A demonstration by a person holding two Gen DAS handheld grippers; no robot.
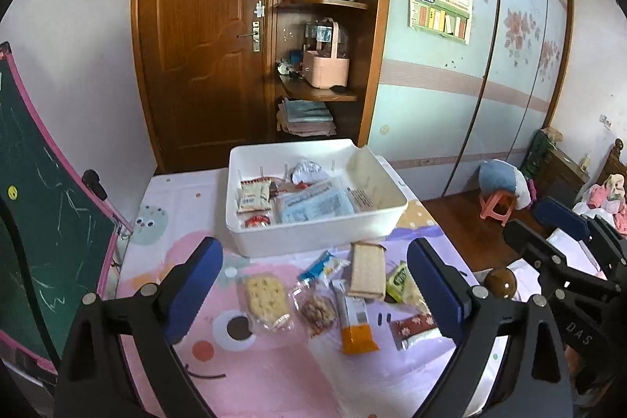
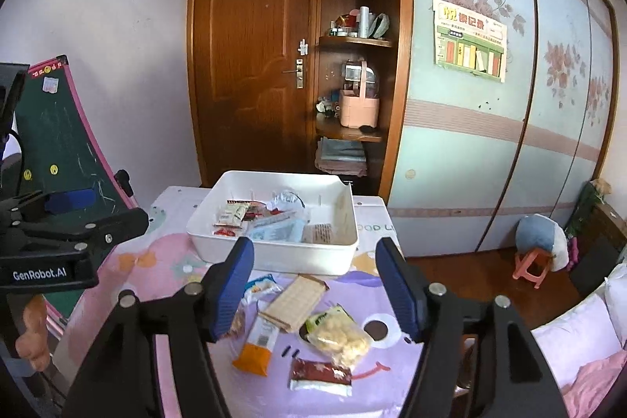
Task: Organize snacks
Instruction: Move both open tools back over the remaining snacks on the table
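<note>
A white bin [image 1: 313,236] [image 2: 270,255] holding several snack packets stands at the far side of a pink-covered table. Loose snacks lie in front of it: a round cracker pack [image 1: 266,298], a nut pack [image 1: 316,312], an orange bar [image 1: 354,324] [image 2: 256,343], a wafer pack [image 1: 367,271] [image 2: 294,302], a yellow-green puff bag [image 1: 401,283] [image 2: 339,333], a red packet [image 1: 413,330] [image 2: 319,377] and a blue packet [image 1: 323,265] [image 2: 260,285]. My left gripper [image 1: 315,290] is open and empty above them. My right gripper [image 2: 313,286] is open and empty too, above the wafer pack.
A green chalkboard easel [image 1: 51,222] [image 2: 58,143] leans at the table's left edge. A wooden door [image 2: 250,57] and shelf unit [image 2: 352,73] stand behind the table. A pink stool [image 2: 531,267] with a blue cushion stands on the floor to the right.
</note>
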